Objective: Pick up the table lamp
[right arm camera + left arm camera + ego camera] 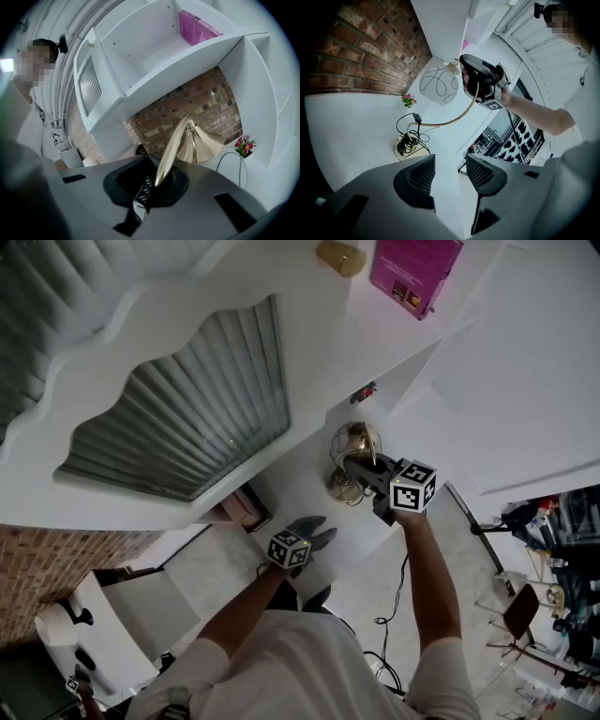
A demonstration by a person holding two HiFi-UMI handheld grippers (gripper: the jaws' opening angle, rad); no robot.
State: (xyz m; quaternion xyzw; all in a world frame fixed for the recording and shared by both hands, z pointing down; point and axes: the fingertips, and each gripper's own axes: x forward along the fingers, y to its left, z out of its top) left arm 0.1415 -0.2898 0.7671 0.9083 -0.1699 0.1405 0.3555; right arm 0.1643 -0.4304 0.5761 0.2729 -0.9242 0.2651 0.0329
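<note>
The table lamp is brass, with a round base point(405, 143), a thin curved neck point(454, 119) and a cone shade point(202, 143). It stands on the white desk point(309, 479) near the wall; its black cord point(407, 123) loops over the base. My right gripper point(371, 474) is shut on the neck just below the shade, and the neck point(169, 150) runs up out of its closed jaws point(157, 180). My left gripper point(319, 533) hangs nearer me, open with nothing between its pads point(423, 176), pointing at the base from a little way off.
A small pot of pink flowers point(409, 99) stands by the brick wall point(365, 51). White shelves rise above the desk with a pink box point(415, 268) and a brass object point(340, 257). A slatted panel point(197, 409) is to the left.
</note>
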